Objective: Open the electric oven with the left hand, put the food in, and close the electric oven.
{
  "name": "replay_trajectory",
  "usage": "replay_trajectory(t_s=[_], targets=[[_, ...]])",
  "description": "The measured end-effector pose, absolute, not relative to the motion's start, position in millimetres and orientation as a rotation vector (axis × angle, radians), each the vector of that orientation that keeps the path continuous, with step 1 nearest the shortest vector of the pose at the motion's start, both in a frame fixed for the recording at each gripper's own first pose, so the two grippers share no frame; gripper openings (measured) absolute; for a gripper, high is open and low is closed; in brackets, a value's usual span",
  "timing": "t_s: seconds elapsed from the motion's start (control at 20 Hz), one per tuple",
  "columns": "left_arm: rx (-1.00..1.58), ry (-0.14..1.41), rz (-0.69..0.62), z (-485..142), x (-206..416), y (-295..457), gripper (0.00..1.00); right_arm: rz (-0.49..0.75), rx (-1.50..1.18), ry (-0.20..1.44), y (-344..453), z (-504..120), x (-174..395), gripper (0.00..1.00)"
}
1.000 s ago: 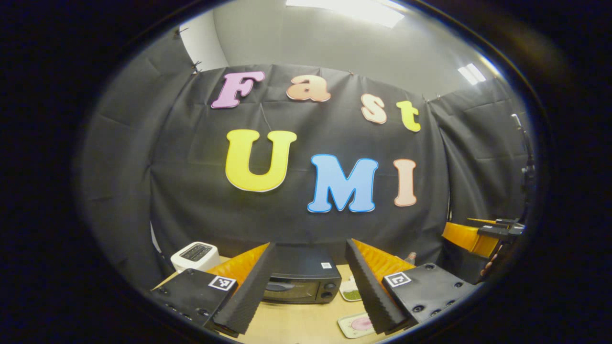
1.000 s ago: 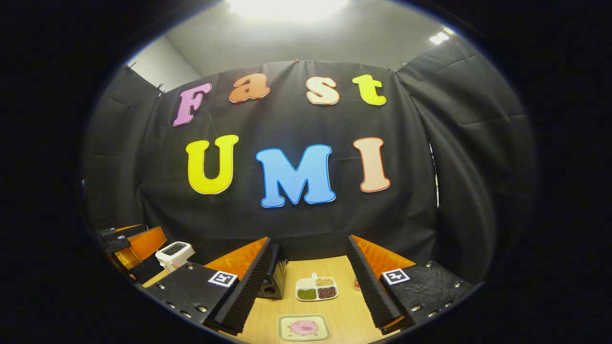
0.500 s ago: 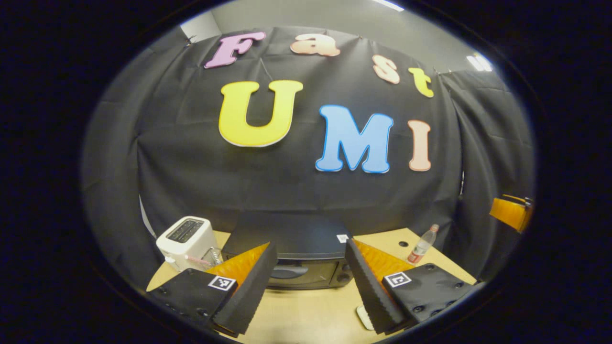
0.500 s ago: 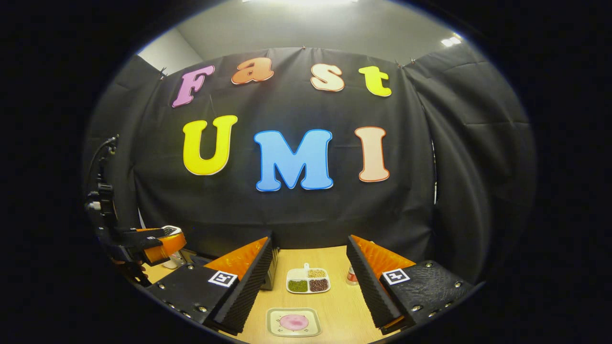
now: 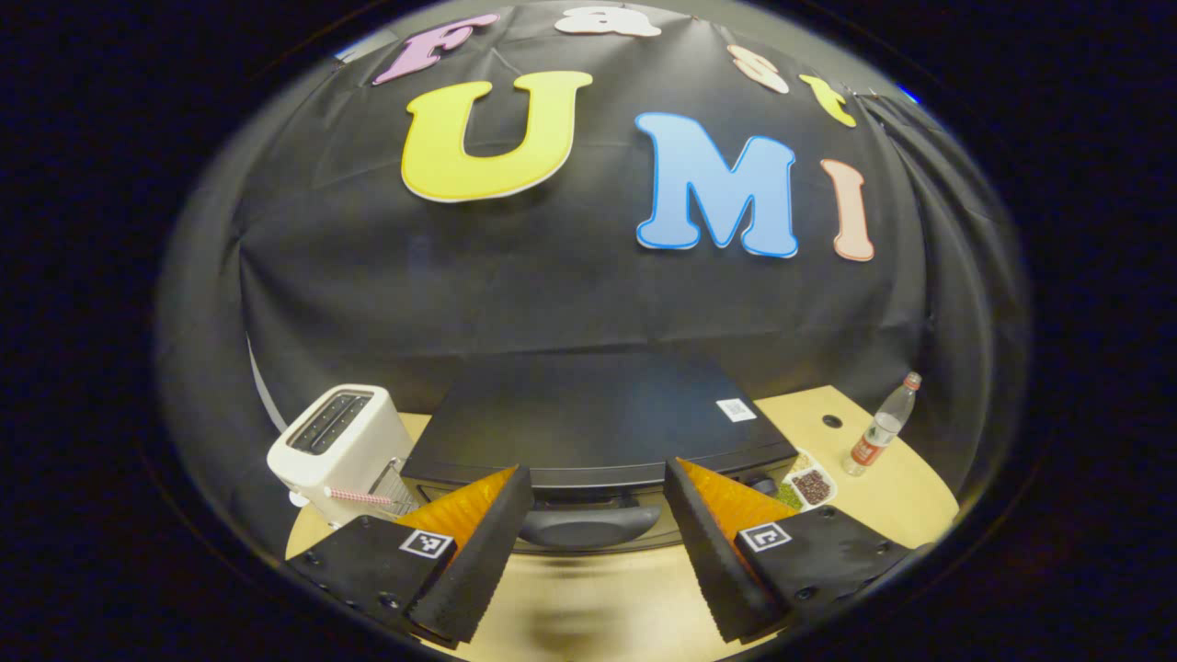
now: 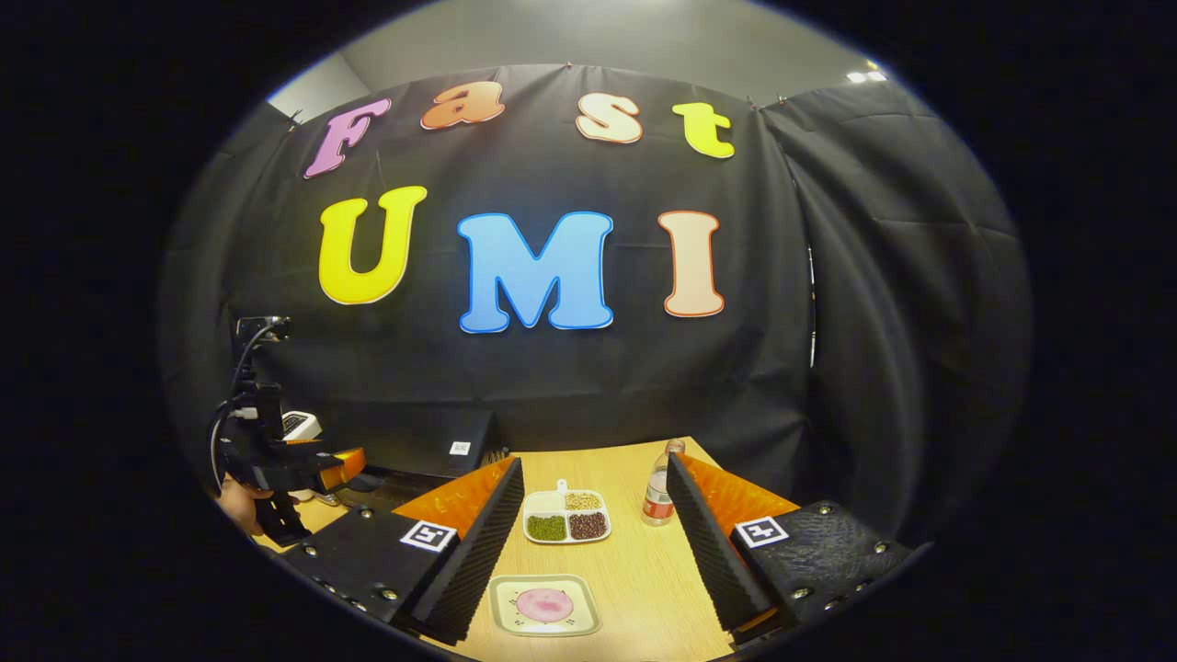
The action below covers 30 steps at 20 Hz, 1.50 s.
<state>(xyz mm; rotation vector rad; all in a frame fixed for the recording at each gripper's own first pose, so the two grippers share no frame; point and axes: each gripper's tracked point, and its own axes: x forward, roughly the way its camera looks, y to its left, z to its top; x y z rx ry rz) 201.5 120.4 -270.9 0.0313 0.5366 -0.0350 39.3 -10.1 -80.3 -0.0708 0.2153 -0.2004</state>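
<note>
**Left gripper at the oven door handle, jaws wide**

Left gripper view:
- Left gripper (image 5: 598,552) close in front of the electric oven (image 5: 588,423), jaws spread wide, gripping nothing.
- Oven door handle (image 5: 588,526) seen between the two fingers, just beyond the tips; contact not evident.
- Oven door shut; black, flat top, small white sticker near its right rear corner.
- White toaster (image 5: 336,446) standing just left of the oven on the counter (image 5: 883,487).
- Divided snack tray (image 5: 809,485) peeking out at the oven's right front corner, holding dark and green grains.
- Plastic bottle (image 5: 881,435) upright farther right, red label, near the counter's far edge.

Right gripper view:
- Right gripper (image 6: 593,552) held above the counter (image 6: 634,570), well apart from the oven, jaws wide and empty.
- Food plate (image 6: 544,605) flat on the counter between the fingers, low in the view: pale square dish with a pink round piece in its middle.
- Divided snack tray (image 6: 566,516) beyond the plate, three compartments showing green, tan and dark grains.
- Bottle (image 6: 657,496) upright just right of the tray, close beside the right finger in the picture.
- Oven (image 6: 432,446) at the left, against the booth wall.
- Left gripper (image 6: 308,464) farther off at the left edge, held by a hand (image 6: 241,504), reaching toward the oven front.
</note>
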Motion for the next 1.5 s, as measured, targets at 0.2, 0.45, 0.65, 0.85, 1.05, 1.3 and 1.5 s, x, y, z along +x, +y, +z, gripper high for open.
replay_trajectory(t_s=[0.2,0.45,0.65,0.85,1.05,1.3,1.5], targets=[[0.034,0.588,-0.028,-300,212,127,0.97,-0.217,-0.065,0.224,-11,-83,43,0.95],[0.089,0.582,-0.007,-308,211,129,0.97,-0.22,-0.058,0.225,-10,-85,49,0.95],[0.078,0.59,0.004,-310,211,129,0.98,-0.199,-0.052,0.228,-2,-87,53,0.95],[0.066,0.597,0.007,-312,203,129,1.0,-0.184,-0.054,0.221,1,-85,52,0.95],[0.069,0.601,0.012,-314,182,128,0.97,-0.18,-0.047,0.216,-1,-83,47,0.95],[0.057,0.627,0.008,-324,152,127,1.0,-0.168,-0.043,0.213,0,-81,42,0.94],[0.049,0.652,0.002,-336,126,127,0.97,-0.153,-0.049,0.214,6,-81,36,0.95]])
